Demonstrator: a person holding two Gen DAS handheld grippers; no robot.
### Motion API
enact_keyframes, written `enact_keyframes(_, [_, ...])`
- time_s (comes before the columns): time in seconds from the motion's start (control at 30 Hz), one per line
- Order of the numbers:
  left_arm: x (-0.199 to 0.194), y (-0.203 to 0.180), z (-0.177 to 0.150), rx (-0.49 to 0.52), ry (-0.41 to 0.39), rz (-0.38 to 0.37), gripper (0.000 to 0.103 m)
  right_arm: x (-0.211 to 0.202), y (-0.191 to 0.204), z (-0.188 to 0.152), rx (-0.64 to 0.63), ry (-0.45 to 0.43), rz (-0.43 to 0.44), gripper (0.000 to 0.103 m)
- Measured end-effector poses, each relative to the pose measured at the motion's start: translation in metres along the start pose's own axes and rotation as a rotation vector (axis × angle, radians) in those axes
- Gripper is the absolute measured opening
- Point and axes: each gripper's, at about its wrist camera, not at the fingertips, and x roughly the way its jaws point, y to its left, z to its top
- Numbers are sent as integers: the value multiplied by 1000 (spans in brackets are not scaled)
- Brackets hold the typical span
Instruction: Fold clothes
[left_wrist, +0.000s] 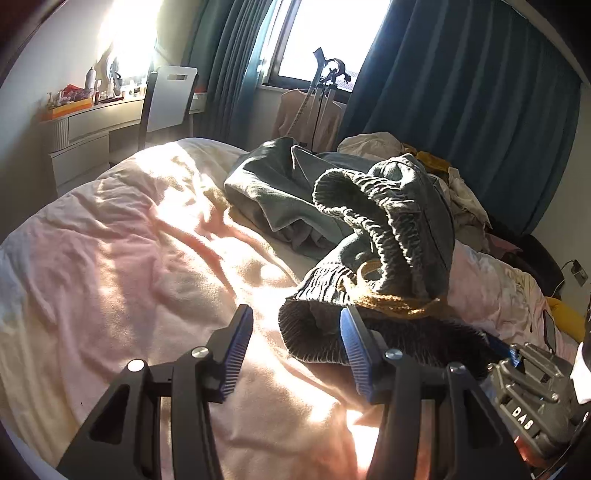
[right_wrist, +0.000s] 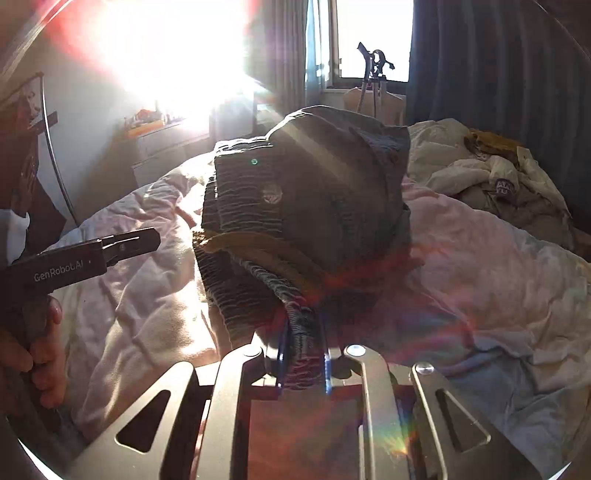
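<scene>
Grey-green trousers (left_wrist: 402, 221) with a ribbed elastic waistband and a mustard drawstring (left_wrist: 399, 302) are lifted over the pink bed cover (left_wrist: 147, 258). My left gripper (left_wrist: 295, 343) is open and empty, its right finger just beside the waistband edge. My right gripper (right_wrist: 303, 354) is shut on the waistband (right_wrist: 299, 332) of the trousers (right_wrist: 314, 192) and holds them up. The right gripper also shows at the lower right of the left wrist view (left_wrist: 532, 387). The left gripper shows at the left of the right wrist view (right_wrist: 133, 240).
A pile of other clothes (left_wrist: 443, 173) lies at the far right of the bed (right_wrist: 491, 173). A desk (left_wrist: 85, 122) and white chair (left_wrist: 170, 99) stand at the back left. A garment stand (left_wrist: 321, 103) is by the window, dark curtains (left_wrist: 461, 92) behind. Strong sun glare fills the right wrist view.
</scene>
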Motion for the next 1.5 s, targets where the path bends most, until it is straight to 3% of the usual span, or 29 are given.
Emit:
enact_keyframes(0.23, [2,-16,-6,62,20,-39,51,-29,-77,-1,251,-27,-47,7])
enact_keyframes(0.43, [0,-39,-15,134,33,-128,51,-79,-113,10,361,-186,-93,7])
enact_keyframes(0.53, [4,-54,-23,171,56,-174,51,-84,-123,13,376,-183,-108,7])
enact_keyframes(0.7, [20,-70,-34,166,128,-224,51,-56,-149,-6,492,-45,-85,7])
enact_keyframes(0.8, [26,-79,-40,202,141,-204,51,-44,-158,-17,545,18,-88,9])
enact_keyframes(0.97, [36,-86,-47,235,168,-174,51,-49,-150,-17,499,18,-90,12])
enact_keyframes(1.0, [36,-88,-49,243,173,-177,51,-50,-147,-16,485,15,-87,14])
enact_keyframes(1.07, [37,-92,-53,265,177,-175,51,-49,-144,-15,466,15,-72,33])
enact_keyframes(1.27, [44,-105,-60,332,174,-142,51,-44,-143,-15,480,11,-54,37])
enact_keyframes(1.37, [51,-101,-59,311,165,-90,51,-38,-142,-15,458,29,-102,37])
enact_keyframes(1.5, [58,-85,-46,208,133,-66,51,-45,-147,-20,479,9,-143,38])
